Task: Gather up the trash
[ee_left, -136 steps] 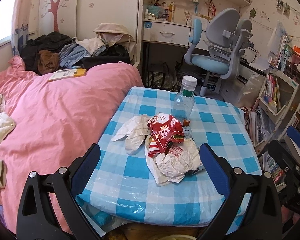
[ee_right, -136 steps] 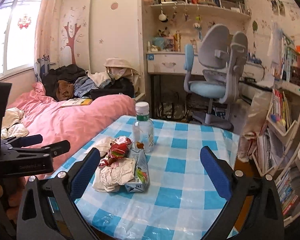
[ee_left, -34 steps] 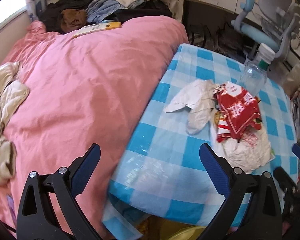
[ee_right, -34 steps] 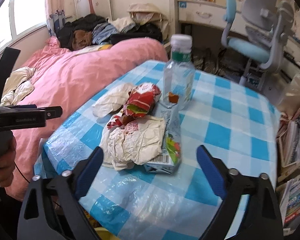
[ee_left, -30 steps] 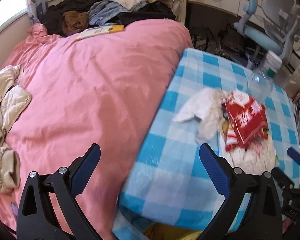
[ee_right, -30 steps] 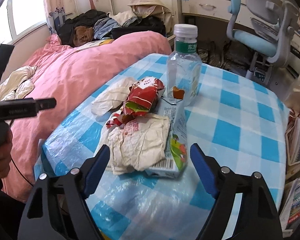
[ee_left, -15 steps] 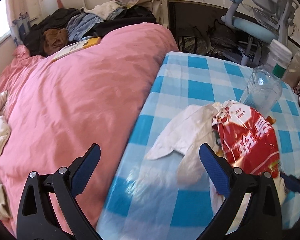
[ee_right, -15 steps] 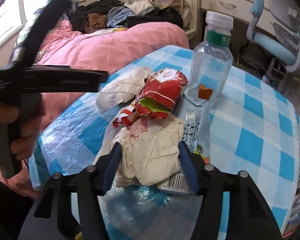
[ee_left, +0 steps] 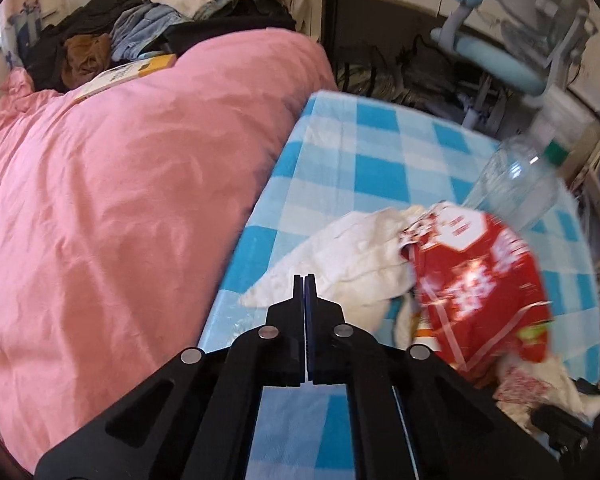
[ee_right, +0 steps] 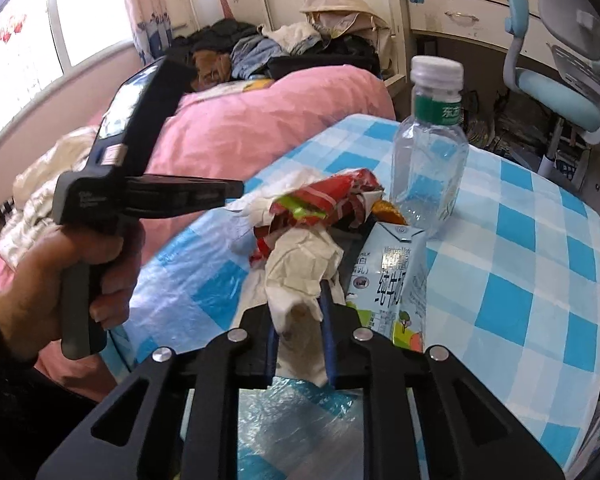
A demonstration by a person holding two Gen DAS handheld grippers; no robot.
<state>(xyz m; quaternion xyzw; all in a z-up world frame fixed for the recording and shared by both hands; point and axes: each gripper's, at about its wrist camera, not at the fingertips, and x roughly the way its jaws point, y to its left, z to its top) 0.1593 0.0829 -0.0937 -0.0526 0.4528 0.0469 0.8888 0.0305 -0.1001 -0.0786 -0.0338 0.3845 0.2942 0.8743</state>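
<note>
Trash is heaped on a blue-checked table (ee_right: 520,280). A white tissue (ee_left: 352,256) lies at the heap's left, and my left gripper (ee_left: 304,280) is shut with its tips pinching its near edge. In the right wrist view the left gripper (ee_right: 240,188) meets the tissue (ee_right: 284,188) from the left. My right gripper (ee_right: 298,300) is closing, its pads pressing on crumpled white paper (ee_right: 300,264). A red snack wrapper (ee_right: 332,196) lies just behind, a milk carton (ee_right: 396,280) on the right, and a clear bottle (ee_right: 428,168) stands upright beyond.
A bed with a pink duvet (ee_left: 120,180) butts against the table's left edge, with clothes piled at its far end. A blue desk chair (ee_right: 552,92) stands behind the table. A hand (ee_right: 60,280) holds the left gripper's handle. Bookshelves line the right.
The left gripper moved in to the tissue and went from wide open to shut. The right gripper's jaws came together onto the crumpled paper.
</note>
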